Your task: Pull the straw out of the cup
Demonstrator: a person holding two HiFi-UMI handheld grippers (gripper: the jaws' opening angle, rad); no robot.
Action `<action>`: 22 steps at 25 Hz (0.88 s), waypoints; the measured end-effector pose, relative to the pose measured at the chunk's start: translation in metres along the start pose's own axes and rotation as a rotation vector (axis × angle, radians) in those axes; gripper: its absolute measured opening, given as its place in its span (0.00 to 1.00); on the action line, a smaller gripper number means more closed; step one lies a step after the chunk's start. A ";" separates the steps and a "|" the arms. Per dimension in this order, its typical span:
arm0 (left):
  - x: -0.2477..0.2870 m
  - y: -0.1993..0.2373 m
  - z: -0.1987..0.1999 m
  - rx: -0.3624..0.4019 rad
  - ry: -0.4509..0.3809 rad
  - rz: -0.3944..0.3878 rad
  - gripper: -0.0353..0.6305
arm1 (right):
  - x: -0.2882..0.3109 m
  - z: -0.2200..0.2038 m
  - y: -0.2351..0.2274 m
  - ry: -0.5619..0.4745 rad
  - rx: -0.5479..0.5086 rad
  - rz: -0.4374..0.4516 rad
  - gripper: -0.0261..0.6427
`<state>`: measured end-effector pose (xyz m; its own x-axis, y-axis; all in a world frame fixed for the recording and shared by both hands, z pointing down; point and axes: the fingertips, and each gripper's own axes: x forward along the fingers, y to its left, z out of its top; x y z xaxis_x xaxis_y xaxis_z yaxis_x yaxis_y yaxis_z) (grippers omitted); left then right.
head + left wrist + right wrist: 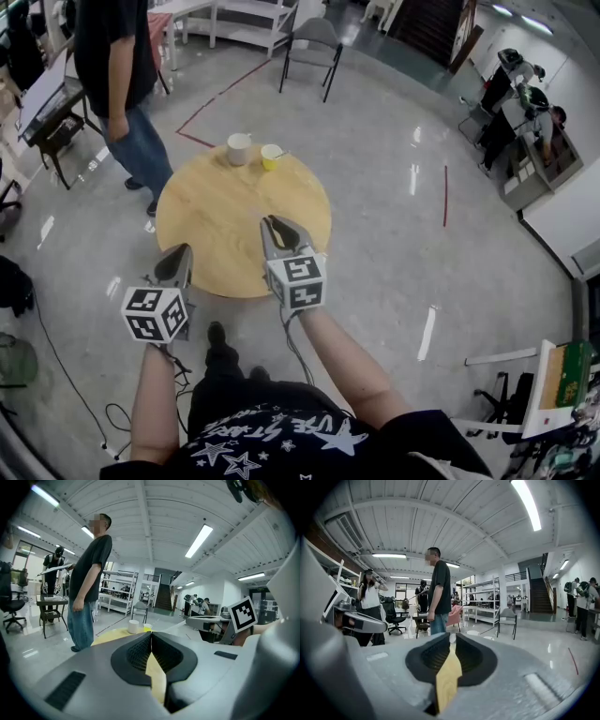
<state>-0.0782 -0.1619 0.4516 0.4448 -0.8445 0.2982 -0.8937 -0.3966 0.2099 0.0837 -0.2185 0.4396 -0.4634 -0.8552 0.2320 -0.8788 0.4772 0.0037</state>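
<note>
Straw [284, 154] is seen in the head view only as a thin sliver at the rim of the yellow cup [271, 157], too small to be confirmed. This cup is set at the far edge of the table [216, 220], just beside a white cup [239, 149]. The left gripper [177, 253] is held at the table's near edge, and the right gripper [273, 223] over its near half, both well apart from the cups. A person [117, 66] is stood beyond the table's far left.

In the left gripper view, the fingertips are seen pressed together, with nothing between them.

In the right gripper view, the fingertips are seen narrowly parted, with nothing gripped; the tabletop is visible through the gap.
</note>
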 end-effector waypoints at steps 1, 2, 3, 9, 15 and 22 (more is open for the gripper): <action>-0.005 -0.003 -0.001 0.000 -0.002 0.003 0.06 | -0.006 0.000 0.001 -0.006 -0.003 0.003 0.09; -0.009 -0.006 -0.003 0.000 -0.005 0.005 0.06 | -0.011 -0.001 0.003 -0.011 -0.006 0.005 0.09; -0.014 -0.009 -0.005 0.000 -0.006 0.008 0.06 | -0.017 -0.003 0.005 -0.009 -0.006 0.006 0.09; -0.036 -0.028 -0.014 0.000 -0.012 0.015 0.06 | -0.047 -0.009 0.012 -0.005 -0.014 0.013 0.09; -0.054 -0.042 -0.017 0.004 -0.019 0.019 0.06 | -0.067 -0.013 0.020 -0.006 -0.025 0.021 0.09; -0.067 -0.047 -0.017 0.009 -0.026 0.021 0.06 | -0.081 -0.007 0.032 -0.015 -0.037 0.033 0.09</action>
<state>-0.0648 -0.0799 0.4377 0.4247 -0.8616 0.2778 -0.9031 -0.3820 0.1960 0.0934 -0.1326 0.4274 -0.4936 -0.8419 0.2180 -0.8586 0.5117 0.0323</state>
